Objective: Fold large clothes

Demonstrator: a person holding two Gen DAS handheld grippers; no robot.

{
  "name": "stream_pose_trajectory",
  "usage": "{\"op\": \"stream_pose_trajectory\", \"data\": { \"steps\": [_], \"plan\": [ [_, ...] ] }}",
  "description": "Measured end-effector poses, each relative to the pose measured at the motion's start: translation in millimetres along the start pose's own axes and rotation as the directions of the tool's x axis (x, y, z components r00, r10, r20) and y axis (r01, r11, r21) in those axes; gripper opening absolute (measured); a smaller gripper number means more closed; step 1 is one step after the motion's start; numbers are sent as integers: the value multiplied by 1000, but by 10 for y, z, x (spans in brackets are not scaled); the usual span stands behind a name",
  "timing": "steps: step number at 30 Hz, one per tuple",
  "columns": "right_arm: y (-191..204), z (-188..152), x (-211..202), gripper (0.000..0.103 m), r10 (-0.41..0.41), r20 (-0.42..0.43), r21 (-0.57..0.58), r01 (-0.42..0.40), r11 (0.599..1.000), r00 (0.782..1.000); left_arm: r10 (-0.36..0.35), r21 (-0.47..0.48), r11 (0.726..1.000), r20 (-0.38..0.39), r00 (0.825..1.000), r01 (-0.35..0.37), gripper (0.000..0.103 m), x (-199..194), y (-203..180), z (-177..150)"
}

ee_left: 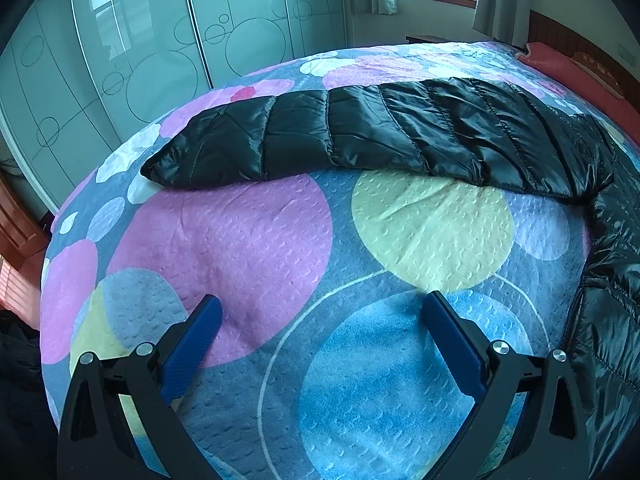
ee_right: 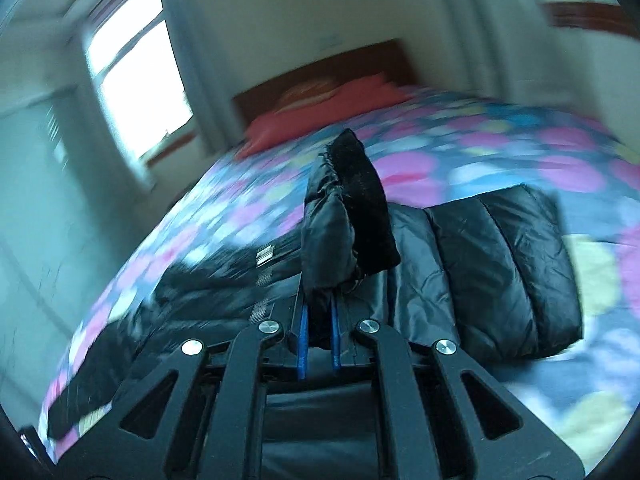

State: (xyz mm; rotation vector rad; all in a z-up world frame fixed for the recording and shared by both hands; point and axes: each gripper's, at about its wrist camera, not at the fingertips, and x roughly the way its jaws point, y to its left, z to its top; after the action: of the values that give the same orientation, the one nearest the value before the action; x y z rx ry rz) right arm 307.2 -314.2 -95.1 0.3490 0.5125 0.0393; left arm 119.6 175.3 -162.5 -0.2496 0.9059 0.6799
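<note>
A black quilted puffer jacket lies on a bed with a circle-patterned cover (ee_left: 260, 240). In the left wrist view one sleeve (ee_left: 380, 136) stretches across the far part of the bed, and the jacket body (ee_left: 608, 280) runs down the right edge. My left gripper (ee_left: 322, 304) hangs open above bare cover, short of the sleeve, with nothing between its blue fingers. In the blurred right wrist view my right gripper (ee_right: 318, 300) is shut on a jacket cuff (ee_right: 352, 208), which sticks up past the fingertips. A folded part of the jacket (ee_right: 500, 264) lies behind and to the right.
A glass-fronted wardrobe (ee_left: 140, 60) stands beyond the bed's left side. A red pillow (ee_right: 320, 116) and a wooden headboard (ee_right: 320, 68) are at the far end. A curtained window (ee_right: 132, 80) is on the wall. The jacket's zipper (ee_right: 262, 276) shows left of the right gripper.
</note>
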Motion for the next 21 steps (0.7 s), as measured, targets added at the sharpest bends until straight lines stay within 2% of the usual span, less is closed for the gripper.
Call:
{"op": "stream_pose_trajectory", "data": {
  "steps": [3,6,9,12,13,14,15,18,21],
  "plan": [
    [573,-161,347,8,66,-107,-76,-74,994,992,-1,-1,1000,3,1000,1,99,-3,-2,-8],
    [923,-252,624,9,91,-199,-133,-119,984,976,0,-1,1000,4,1000,0,99,-1,0,-7],
    [1253,-475,868,10,81,-296,-192,-143,971,952,1,0,1000,6,1000,-1,99,-3,-4,-9],
    [1379,-690,1117,22,53,-411,-238,-163,957,910,2,1,1000,6,1000,-2,99,-3,-4,-5],
    [1400,-737,1127,31,50,-417,-254,-169,952,908,3,1,1000,5,1000,-3,99,1,-3,-3],
    [1412,-749,1088,48,73,-412,-255,-192,948,908,2,1,1000,5,1000,-2,99,2,3,-3],
    [1422,-741,1032,53,107,-414,-242,-223,944,904,1,1,1000,6,1000,-1,99,0,0,-5],
    [1330,-632,744,55,170,-375,-207,-261,943,911,3,2,1000,6,1000,-3,99,2,-3,-3],
    [945,-330,290,55,198,-282,-164,-251,954,939,1,0,1000,6,1000,-1,99,6,2,-2]
  ]
}}
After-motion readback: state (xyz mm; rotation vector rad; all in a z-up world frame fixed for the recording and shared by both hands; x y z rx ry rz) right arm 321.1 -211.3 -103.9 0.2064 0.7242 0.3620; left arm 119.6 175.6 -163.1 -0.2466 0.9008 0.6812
